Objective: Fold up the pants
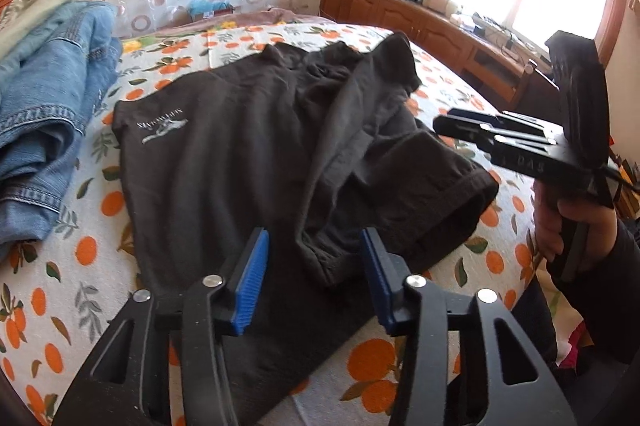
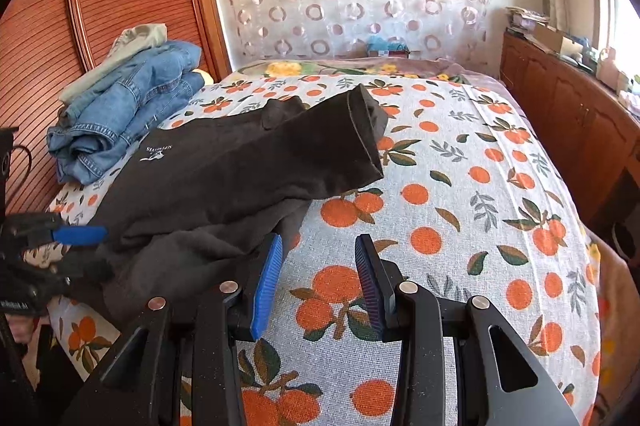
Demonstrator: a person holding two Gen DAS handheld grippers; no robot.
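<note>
Folded jeans sit upper left of the left wrist frame. Black pants lie crumpled mid-frame on the bedspread. Left gripper gapes over them, apparently not pinching. Right gripper stands parted, empty.

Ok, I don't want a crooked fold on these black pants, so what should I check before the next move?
1. Left claw over the black pants' near edge: ok.
2. Left claw clamped on fabric: not ok, pads apart.
3. Right claw on the pants: not ok, open over bare bedsheet.
4. Pants lying flat: not ok, bunched near the claws.
5. Jeans pile clear of the pants: ok.
</note>
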